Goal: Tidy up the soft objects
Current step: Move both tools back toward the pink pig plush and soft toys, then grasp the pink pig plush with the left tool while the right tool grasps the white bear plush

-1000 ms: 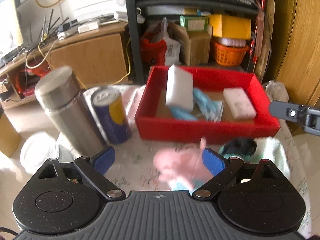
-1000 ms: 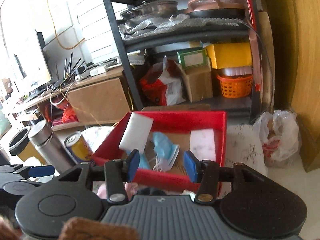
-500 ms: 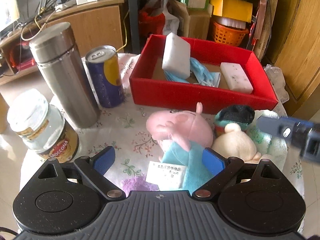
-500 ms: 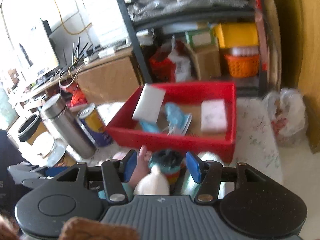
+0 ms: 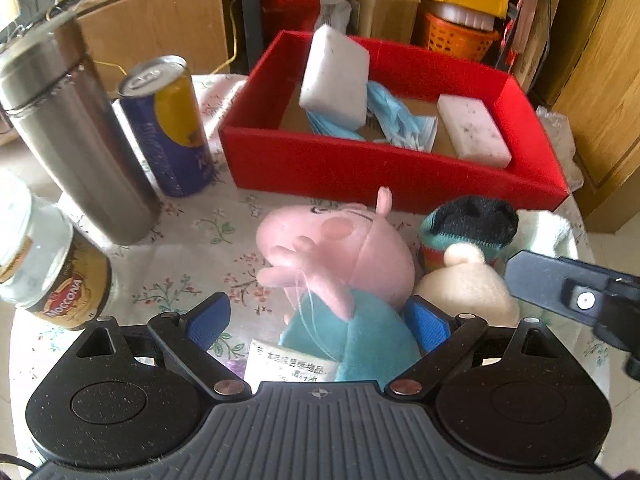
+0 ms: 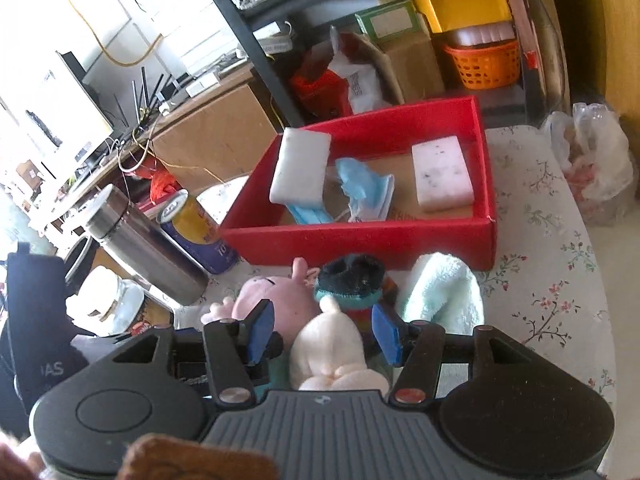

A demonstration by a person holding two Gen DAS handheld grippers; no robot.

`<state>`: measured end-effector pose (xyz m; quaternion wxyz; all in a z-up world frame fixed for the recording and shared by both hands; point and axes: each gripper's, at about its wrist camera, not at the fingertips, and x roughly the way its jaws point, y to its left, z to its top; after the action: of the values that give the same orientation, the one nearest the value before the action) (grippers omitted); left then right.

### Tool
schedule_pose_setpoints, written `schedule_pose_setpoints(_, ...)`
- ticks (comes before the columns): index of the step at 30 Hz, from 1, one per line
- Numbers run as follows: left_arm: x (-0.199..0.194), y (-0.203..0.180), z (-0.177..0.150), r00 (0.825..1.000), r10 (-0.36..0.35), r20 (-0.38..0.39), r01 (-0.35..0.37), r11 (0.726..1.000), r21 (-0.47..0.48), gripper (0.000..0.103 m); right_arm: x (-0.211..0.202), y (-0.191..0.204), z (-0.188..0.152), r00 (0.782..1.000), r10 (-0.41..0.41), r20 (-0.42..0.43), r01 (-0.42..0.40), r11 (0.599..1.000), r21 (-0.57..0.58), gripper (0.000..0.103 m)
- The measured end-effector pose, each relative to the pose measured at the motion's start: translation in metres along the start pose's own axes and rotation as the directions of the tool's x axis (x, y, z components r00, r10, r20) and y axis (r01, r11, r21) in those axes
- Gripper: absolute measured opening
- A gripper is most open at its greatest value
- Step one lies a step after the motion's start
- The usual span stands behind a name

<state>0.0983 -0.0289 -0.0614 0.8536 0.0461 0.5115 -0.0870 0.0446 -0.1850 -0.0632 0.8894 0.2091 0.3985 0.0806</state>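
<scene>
Two grippers have dropped over the toys by the tabletop's near edge; left gripper [image 5: 318, 320] apart around pig [image 5: 340, 256] | right gripper [image 6: 324, 330] apart around white plush [image 6: 332, 344] | box [image 6: 360, 240] behind; pickups next, likely

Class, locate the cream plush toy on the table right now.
In the right wrist view the cream plush toy lies between the open right gripper pads, with the pink pig plush to its left and the striped sock just behind.
</scene>
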Motion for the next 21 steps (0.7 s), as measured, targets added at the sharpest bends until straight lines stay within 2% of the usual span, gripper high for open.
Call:
schedule_pose_setpoints(8,0.012,0.005,-0.002,0.998,-0.039,-0.044,0.037,0.998,-0.049,0.086,-0.002,-0.002,0.001,1.000,0.003,-0.005,-0.003,1.000,0.015,0.026)
schedule_pose_setpoints(10,0.014,0.012,-0.004,0.994,-0.094,-0.059,0.088,0.991,-0.097,0.077,0.001,-0.003,0.001,1.000,0.003,-0.016,-0.003,1.000,0.024,0.027)
schedule_pose_setpoints(11,0.013,0.015,-0.005,0.990,-0.128,-0.062,0.119,0.985,-0.124,0.067,0.002,-0.003,0.001,1.000,0.008,-0.022,-0.008,0.999,0.031,0.027)
schedule_pose_setpoints(12,0.011,0.019,-0.005,0.986,-0.153,-0.066,0.142,0.979,-0.150,0.067,0.003,-0.002,0.001,0.999,0.018,-0.029,-0.016,0.999,0.037,0.027)
schedule_pose_setpoints(17,-0.002,0.030,-0.009,0.988,-0.145,-0.061,0.135,0.980,-0.145,0.065,0.011,0.005,-0.001,0.998,0.022,-0.054,-0.021,1.000,0.014,0.027)
schedule_pose_setpoints(21,-0.021,0.050,-0.008,0.986,-0.164,-0.028,0.156,0.971,-0.181,0.065,0.023,0.010,-0.005,0.996,0.008,-0.091,-0.008,1.000,0.000,0.027)
